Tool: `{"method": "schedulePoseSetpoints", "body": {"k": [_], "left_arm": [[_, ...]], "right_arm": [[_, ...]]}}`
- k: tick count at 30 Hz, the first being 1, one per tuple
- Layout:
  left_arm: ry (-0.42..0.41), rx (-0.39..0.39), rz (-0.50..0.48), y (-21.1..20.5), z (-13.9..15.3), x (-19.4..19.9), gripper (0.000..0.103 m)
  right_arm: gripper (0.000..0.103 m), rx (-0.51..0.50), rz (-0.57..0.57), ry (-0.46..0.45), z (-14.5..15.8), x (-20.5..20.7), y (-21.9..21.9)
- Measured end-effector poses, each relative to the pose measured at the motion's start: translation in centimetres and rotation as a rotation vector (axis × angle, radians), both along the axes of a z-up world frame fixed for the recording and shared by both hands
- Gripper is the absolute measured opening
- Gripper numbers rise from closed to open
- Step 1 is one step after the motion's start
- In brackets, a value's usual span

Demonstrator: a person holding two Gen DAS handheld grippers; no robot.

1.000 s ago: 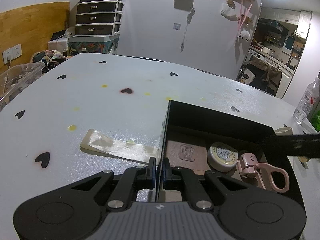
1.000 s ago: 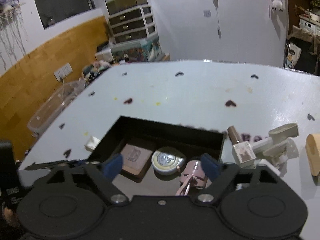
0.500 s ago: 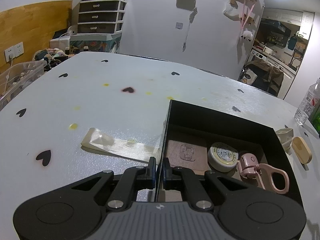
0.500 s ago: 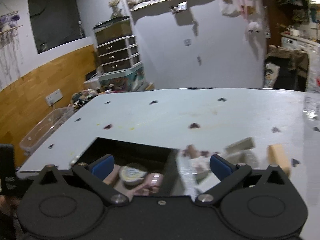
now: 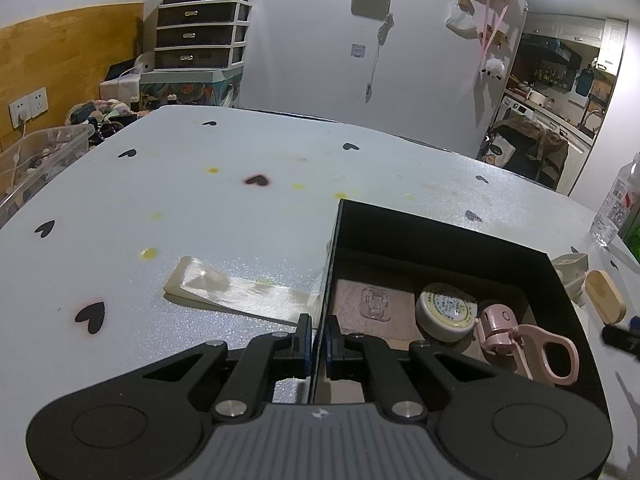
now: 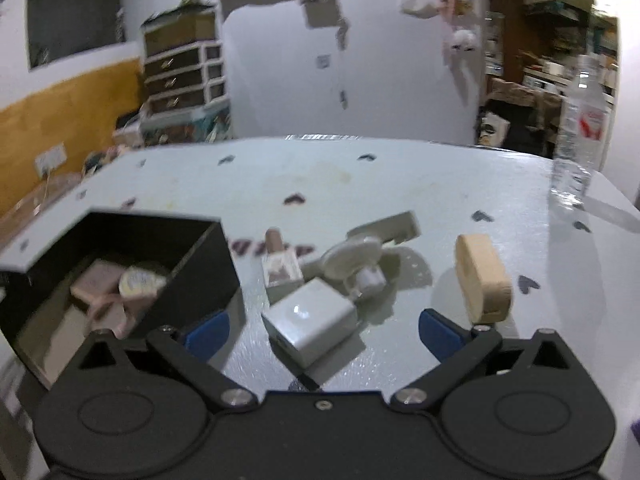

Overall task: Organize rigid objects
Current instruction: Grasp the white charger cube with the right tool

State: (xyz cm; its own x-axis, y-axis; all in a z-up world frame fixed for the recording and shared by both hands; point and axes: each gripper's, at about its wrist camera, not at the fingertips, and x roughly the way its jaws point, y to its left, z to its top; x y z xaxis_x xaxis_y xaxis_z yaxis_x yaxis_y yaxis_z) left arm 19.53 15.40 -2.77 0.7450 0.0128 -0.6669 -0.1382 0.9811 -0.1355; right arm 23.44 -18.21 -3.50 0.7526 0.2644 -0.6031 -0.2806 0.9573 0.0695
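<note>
My left gripper [image 5: 318,344] is shut on the near left wall of the black box [image 5: 440,236]. Inside the box lie a brown pad [image 5: 372,304], a round tin [image 5: 446,312] and a pink eyelash curler [image 5: 528,348]. My right gripper [image 6: 322,332] is open, low over the table, with a white cube charger [image 6: 310,326] between its fingers, untouched. Beyond the charger lie a nail polish bottle [image 6: 280,264], a white plastic piece [image 6: 356,260] and a wooden block [image 6: 482,276]. The box [image 6: 192,268] sits to the left in the right wrist view.
A clear tape strip [image 5: 236,292] lies on the table left of the box. A water bottle [image 6: 580,128] stands at the far right edge. A clear plastic bin [image 5: 36,160] sits off the table's left side.
My right gripper has swung right from over the box and come down around the white charger. My left gripper has kept its hold on the box wall.
</note>
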Motion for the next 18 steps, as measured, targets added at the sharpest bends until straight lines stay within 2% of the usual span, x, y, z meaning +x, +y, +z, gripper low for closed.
{"method": "schedulePoseSetpoints", "body": {"k": [9, 13, 18], "left_arm": [[0.0, 0.0, -0.001, 0.0, 0.0, 0.0, 0.006], [0.001, -0.001, 0.0, 0.0, 0.0, 0.0, 0.006], [0.0, 0.0, -0.001, 0.0, 0.0, 0.0, 0.006]], "right_arm": [[0.092, -0.075, 0.196, 0.014, -1.8, 2.8, 1.5], [0.089, -0.079, 0.236, 0.052, -2.2, 3.8, 1.8], [0.077, -0.1, 0.304, 0.075, -1.5, 2.4, 2.2]]}}
